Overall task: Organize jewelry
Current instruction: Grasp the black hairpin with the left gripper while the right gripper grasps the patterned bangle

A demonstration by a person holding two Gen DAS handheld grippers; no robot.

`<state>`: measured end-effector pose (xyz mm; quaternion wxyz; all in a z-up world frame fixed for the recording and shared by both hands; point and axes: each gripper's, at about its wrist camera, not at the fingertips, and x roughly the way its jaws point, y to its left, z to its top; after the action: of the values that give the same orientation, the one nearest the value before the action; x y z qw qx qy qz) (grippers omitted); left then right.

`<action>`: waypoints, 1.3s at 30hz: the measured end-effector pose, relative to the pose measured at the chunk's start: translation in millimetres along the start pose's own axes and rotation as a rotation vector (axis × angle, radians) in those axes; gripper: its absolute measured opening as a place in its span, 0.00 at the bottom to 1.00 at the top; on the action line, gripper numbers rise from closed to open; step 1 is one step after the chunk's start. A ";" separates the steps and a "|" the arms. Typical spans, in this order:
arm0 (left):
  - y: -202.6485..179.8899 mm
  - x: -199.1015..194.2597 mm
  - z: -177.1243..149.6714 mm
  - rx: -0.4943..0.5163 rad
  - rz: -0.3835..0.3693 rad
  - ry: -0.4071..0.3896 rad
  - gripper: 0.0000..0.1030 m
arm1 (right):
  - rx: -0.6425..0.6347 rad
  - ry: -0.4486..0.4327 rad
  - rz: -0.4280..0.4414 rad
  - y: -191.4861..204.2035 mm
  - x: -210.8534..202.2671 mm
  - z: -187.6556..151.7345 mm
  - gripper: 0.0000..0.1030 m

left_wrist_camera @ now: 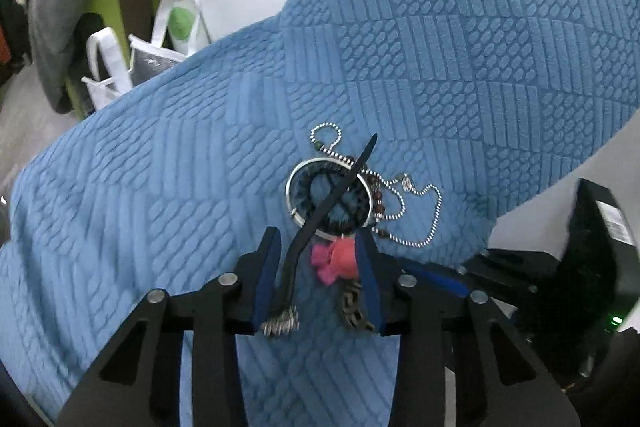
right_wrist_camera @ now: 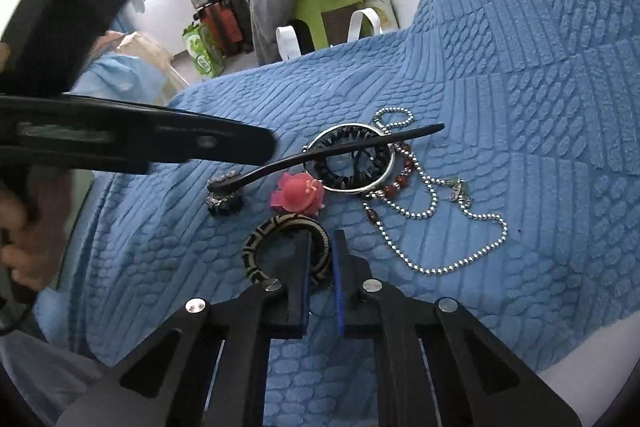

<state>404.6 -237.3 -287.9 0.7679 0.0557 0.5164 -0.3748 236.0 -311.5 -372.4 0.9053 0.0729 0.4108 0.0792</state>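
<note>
Two grippers are down over the jewelry heap on the blue quilt (right_wrist_camera: 520, 47). Just before the silver bangle (right_wrist_camera: 390, 163), the stiff, light woven bangle (right_wrist_camera: 256, 239) is pinched at its rim by the right gripper (right_wrist_camera: 322, 239); the left gripper (left_wrist_camera: 316, 247) is held unclenched around the slippery black hair stick (left_wrist_camera: 320, 211).

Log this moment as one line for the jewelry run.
left gripper: open around black hair stick | right gripper: shut on woven bangle | silver bead chain: untouched on blue blanket
</note>
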 end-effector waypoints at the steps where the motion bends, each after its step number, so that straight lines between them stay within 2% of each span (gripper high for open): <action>1: -0.7 4.0 3.6 0.015 0.011 -0.003 0.33 | 0.011 -0.008 -0.010 -2.0 -4.1 -0.2 0.06; 3: 0.2 9.8 8.3 0.015 0.023 -0.013 0.26 | 0.029 -0.019 -0.013 -5.0 -9.8 -0.8 0.06; 13: -3.0 32.4 13.4 0.066 0.010 0.028 0.25 | 0.066 -0.002 -0.008 -17.9 -22.3 -4.1 0.06; 18: -16.0 36.8 12.1 0.166 0.042 0.062 0.25 | 0.068 0.007 -0.012 -17.0 -25.8 -4.0 0.06; 23: -7.7 35.1 13.3 0.090 0.008 0.064 0.25 | 0.075 0.003 -0.020 -17.8 -31.0 -2.5 0.06; 26: -11.2 36.0 11.8 0.100 0.030 0.054 0.24 | 0.088 0.009 -0.014 -18.0 -30.9 -3.7 0.07; 28: -16.8 35.5 8.0 0.105 0.040 0.051 0.16 | 0.092 0.014 -0.013 -17.0 -30.3 -4.6 0.07; 31: -17.4 34.9 5.1 0.095 0.042 0.043 0.09 | 0.104 0.021 -0.008 -16.2 -30.1 -5.0 0.07; 39: 3.3 15.1 -4.2 -0.016 0.056 -0.002 0.06 | 0.108 0.009 -0.019 -9.5 -35.2 1.6 0.07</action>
<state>406.4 -240.8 -303.5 0.7792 0.0636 0.5167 -0.3490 215.1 -328.0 -347.5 0.8990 0.1171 0.4191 0.0485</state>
